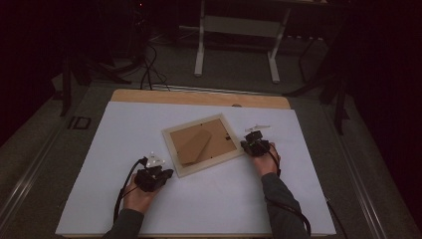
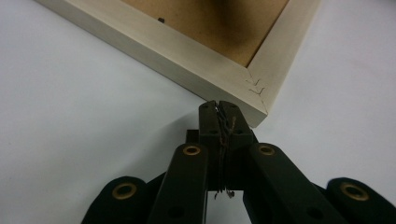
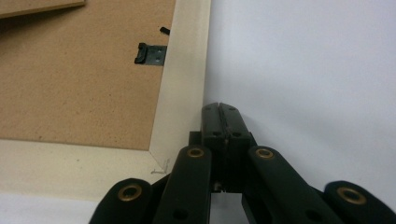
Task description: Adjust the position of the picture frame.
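**Frame face down, both grippers shut at its edges**

High view: picture frame (image 1: 204, 144) lying back-up near the middle of white table (image 1: 124, 199), backing board seated, opening judged not yet begun. Left gripper (image 1: 167, 174) at near corner, right gripper (image 1: 247, 144) at right edge.

Left gripper view: jaws closed, empty, tips touching frame corner.

Right gripper view: jaws closed, empty, just beside frame rail; retaining clip (image 3: 150, 53) untouched.

The high view is looking forward and down from above the counter (image 1: 124, 209), taking it all in from afar. Each gripper view is riding low and close along its own jaws, both facing the picture frame (image 1: 203, 143) lying mid-frame in the high view.
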The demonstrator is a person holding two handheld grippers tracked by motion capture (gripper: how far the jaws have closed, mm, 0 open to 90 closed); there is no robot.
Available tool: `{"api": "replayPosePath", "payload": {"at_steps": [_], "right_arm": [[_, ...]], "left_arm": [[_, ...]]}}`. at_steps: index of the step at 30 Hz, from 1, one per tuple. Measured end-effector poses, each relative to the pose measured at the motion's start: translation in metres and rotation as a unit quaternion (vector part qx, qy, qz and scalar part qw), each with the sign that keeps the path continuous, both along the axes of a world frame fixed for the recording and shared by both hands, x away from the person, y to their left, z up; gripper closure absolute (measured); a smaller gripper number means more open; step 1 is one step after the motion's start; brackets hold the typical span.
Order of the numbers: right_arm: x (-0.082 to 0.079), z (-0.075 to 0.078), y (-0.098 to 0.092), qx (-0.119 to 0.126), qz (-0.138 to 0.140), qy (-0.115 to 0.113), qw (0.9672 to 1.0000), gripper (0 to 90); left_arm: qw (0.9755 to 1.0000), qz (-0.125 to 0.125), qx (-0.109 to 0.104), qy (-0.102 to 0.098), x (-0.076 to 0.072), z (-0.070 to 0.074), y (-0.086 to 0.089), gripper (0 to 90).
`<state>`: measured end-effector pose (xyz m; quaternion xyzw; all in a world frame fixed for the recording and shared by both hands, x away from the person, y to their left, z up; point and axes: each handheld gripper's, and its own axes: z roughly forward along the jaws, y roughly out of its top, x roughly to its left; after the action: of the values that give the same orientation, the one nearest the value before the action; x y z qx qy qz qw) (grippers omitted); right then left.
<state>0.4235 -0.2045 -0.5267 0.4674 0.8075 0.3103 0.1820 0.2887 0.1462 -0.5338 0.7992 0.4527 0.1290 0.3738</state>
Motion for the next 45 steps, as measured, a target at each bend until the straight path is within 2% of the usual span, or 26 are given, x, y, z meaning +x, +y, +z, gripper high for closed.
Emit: {"api": "replayPosePath", "payload": {"at_steps": [8, 11, 18, 30, 39, 45], "right_arm": [[-0.008, -0.001, 0.000, 0.011, -0.005, 0.005, 0.9999, 90.0], [-0.012, -0.001, 0.001, 0.013, -0.005, 0.006, 0.9999, 90.0], [-0.019, -0.001, 0.003, 0.013, -0.005, 0.007, 0.9999, 90.0], [-0.032, -0.001, 0.004, 0.020, -0.010, 0.010, 0.9997, 90.0], [-0.038, -0.002, 0.002, 0.026, -0.015, 0.014, 0.9995, 90.0], [-0.045, -0.001, -0.001, 0.024, -0.005, 0.018, 0.9996, 90.0]], "left_arm": [[0.9999, 0.010, 0.004, 0.008, 0.003, -0.002, 0.001, 88.9], [0.9997, 0.017, 0.016, 0.010, 0.004, -0.003, 0.002, 89.2], [0.9997, 0.017, 0.016, 0.009, 0.004, -0.003, 0.003, 89.4], [0.9991, 0.037, 0.020, 0.007, 0.004, -0.003, 0.004, 90.0], [0.9992, 0.035, 0.013, 0.011, 0.005, -0.003, 0.007, 90.0], [0.9994, 0.025, 0.013, 0.020, 0.008, -0.002, 0.010, 90.0]]}}
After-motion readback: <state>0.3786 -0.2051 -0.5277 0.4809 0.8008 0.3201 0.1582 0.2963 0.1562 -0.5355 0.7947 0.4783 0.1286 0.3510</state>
